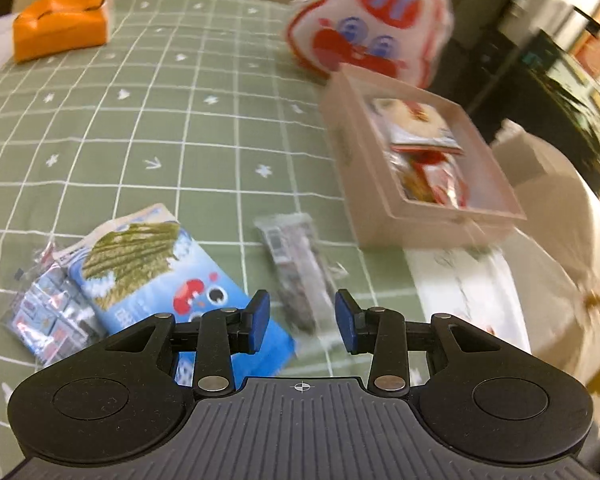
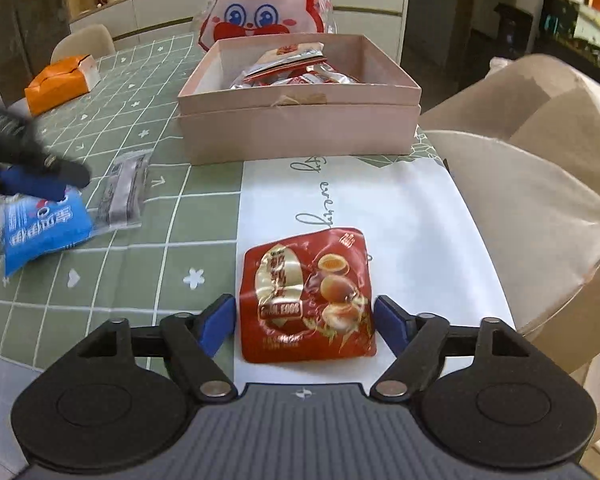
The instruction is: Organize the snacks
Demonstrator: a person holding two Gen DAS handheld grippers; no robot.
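My left gripper (image 1: 302, 322) is open over the table, above a clear wrapped snack bar (image 1: 296, 260), with a blue seaweed snack bag (image 1: 172, 276) and a small silvery packet (image 1: 48, 316) to its left. The pink box (image 1: 364, 184) with several snack packs inside stands to the right. My right gripper (image 2: 305, 322) is open, its blue fingers on either side of a red quail-egg pack (image 2: 306, 296) that lies on a white mat (image 2: 380, 208). The right wrist view also shows the box (image 2: 300, 128), the bar (image 2: 126, 192), the blue bag (image 2: 40, 232) and the left gripper (image 2: 32, 176).
A big white and red rabbit-face bag (image 1: 368, 20) stands behind the box; it also shows in the right wrist view (image 2: 260, 8). An orange tissue box (image 1: 60, 24) sits at the far left of the green checked tablecloth (image 1: 180, 120). A covered chair (image 2: 540, 200) is at the table's right.
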